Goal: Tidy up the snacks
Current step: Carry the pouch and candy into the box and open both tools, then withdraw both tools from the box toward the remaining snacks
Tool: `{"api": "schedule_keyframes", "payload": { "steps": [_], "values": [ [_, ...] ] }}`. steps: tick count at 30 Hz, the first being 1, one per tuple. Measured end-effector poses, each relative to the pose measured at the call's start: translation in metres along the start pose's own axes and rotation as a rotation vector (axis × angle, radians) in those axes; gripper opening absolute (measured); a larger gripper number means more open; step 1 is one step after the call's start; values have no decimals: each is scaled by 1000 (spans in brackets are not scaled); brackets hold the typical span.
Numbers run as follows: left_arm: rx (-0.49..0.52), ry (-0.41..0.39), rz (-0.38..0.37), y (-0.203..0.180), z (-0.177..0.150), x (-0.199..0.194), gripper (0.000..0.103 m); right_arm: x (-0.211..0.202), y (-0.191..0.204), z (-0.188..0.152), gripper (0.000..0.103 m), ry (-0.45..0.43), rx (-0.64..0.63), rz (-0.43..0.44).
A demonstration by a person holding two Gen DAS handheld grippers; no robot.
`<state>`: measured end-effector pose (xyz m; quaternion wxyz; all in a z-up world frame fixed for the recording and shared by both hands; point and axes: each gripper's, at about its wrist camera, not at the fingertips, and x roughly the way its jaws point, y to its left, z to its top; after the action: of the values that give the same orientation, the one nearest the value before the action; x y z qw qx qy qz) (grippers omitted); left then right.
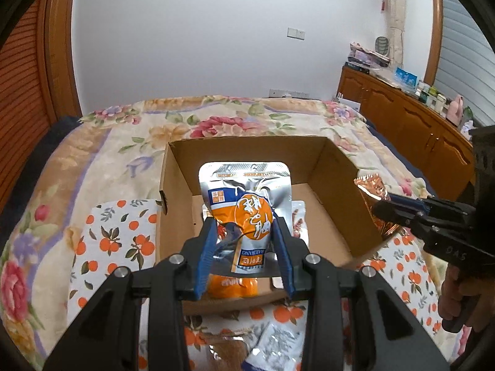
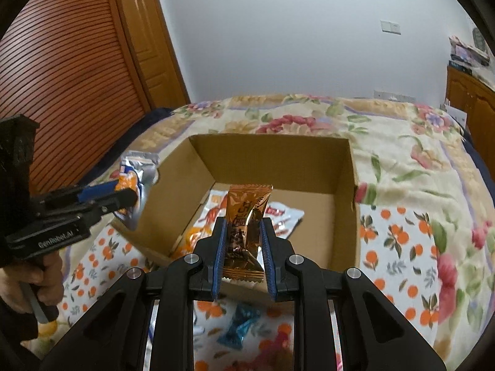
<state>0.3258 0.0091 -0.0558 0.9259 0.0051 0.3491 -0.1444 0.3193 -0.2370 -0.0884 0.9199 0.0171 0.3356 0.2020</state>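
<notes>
Floral bedding covers the bed [image 1: 123, 130], and on it stands an open cardboard box [image 1: 337, 167]. The left gripper [image 1: 244, 235] has its jaws closed on a silver and orange pouch [image 1: 247, 204] above the box, long axis pointing away. The right gripper [image 2: 241, 235] has its jaws pressed narrow on a copper wrapper [image 2: 247, 207], also lengthwise. Both seem light, soft and slippery; holding the lower middle looks safest.

Silver and orange pouch [image 1: 247, 213]; copper-brown foil packet [image 2: 247, 216]; plain brown box [image 1: 247, 151]; floral cream bedspread [image 1: 123, 130]; white cloth [image 1: 114, 235] printed with oranges.
</notes>
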Motion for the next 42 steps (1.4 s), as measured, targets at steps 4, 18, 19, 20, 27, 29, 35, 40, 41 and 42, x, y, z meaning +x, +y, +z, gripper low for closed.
{"api": "schedule_keyframes", "payload": {
  "steps": [4,18,19,20,27,29,35,40,41,42],
  "values": [
    [-4,10,1,7,2,14,36,17,-1,8,20,7,-12,-13],
    [-46,69,-3,16,-7,43,37,58,-17,-3,21,61,66,-38],
    [-46,71,-2,16,-8,44,37,60,-17,-5,21,67,62,-39],
    [-44,73,1,15,-9,44,37,60,-16,-6,22,70,57,-41],
    [-39,67,6,13,-11,41,58,61,-14,-13,37,82,49,-46],
    [-37,68,4,13,-11,40,58,59,-13,-13,41,77,41,-48],
    [-35,73,9,11,-17,27,59,33,-11,-13,44,51,43,-28],
    [-36,55,-7,7,-24,0,66,-8,-7,-21,50,25,45,-24],
    [-39,48,-9,6,-26,-5,75,-16,-6,-24,53,24,48,-22],
    [-42,39,-11,6,-27,-11,81,-24,-6,-27,54,25,50,-21]
  ]
}}
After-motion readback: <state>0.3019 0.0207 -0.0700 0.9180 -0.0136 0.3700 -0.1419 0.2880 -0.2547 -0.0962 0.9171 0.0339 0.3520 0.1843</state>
